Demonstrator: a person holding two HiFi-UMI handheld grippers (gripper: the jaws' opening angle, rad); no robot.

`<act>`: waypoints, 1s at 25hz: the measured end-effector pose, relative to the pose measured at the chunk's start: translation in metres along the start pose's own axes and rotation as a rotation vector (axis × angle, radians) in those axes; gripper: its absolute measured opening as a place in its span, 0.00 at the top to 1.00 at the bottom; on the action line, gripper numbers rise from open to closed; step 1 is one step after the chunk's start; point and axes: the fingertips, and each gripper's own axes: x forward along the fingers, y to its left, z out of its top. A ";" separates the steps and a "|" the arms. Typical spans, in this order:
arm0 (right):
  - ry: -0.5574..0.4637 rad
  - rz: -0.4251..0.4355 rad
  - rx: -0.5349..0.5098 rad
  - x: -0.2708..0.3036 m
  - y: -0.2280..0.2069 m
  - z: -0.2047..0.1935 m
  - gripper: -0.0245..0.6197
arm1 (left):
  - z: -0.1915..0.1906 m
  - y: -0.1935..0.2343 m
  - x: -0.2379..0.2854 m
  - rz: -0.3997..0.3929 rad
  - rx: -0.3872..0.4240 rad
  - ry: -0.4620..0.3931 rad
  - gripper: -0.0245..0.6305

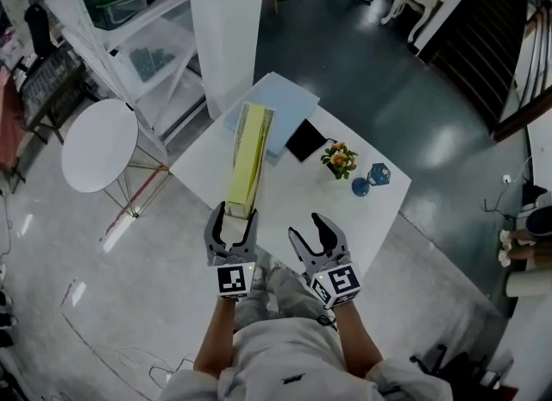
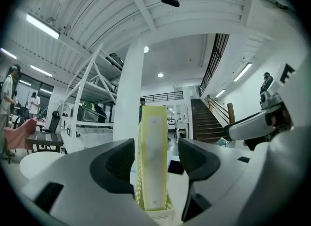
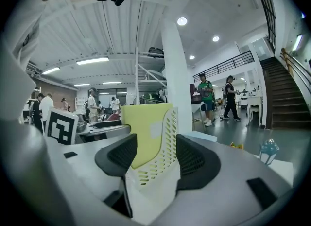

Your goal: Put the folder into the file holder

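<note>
Yellow folder (image 1: 250, 153): standing on edge in the white file holder (image 3: 163, 164) on the bench (image 1: 297, 197), its long axis running straight away from the left gripper (image 1: 235, 220). Left gripper is straddling the near end, jaws spread and not pressing. Right gripper (image 1: 309, 230) is hanging just beside it, spread and empty.

Lay bare on the near right of the surface (image 1: 289, 197), ahead of the right tool (image 1: 306, 227), as far as the flower pot (image 1: 339, 159) and the blue ornament (image 1: 373, 178). Blocked on the left by the file holder (image 1: 241, 179) with its yellow folder (image 3: 143, 132), upright and end-on between the parted jaws of the left tool (image 1: 235, 215). Crowded beyond by a flat black item (image 1: 304, 139), a pale blue sheet (image 1: 280, 97) and the white pillar (image 1: 226, 28).
</note>
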 end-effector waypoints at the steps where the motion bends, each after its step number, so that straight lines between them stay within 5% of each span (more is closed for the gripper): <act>1: 0.005 -0.008 -0.015 -0.001 0.001 0.001 0.57 | -0.001 -0.001 -0.008 -0.011 -0.011 0.022 0.53; 8: 0.032 -0.034 -0.046 -0.011 0.010 0.003 0.57 | -0.011 -0.007 -0.058 -0.063 -0.029 0.190 0.53; 25: -0.001 0.048 0.002 -0.034 0.002 0.015 0.57 | 0.021 -0.030 -0.063 -0.026 0.052 0.234 0.53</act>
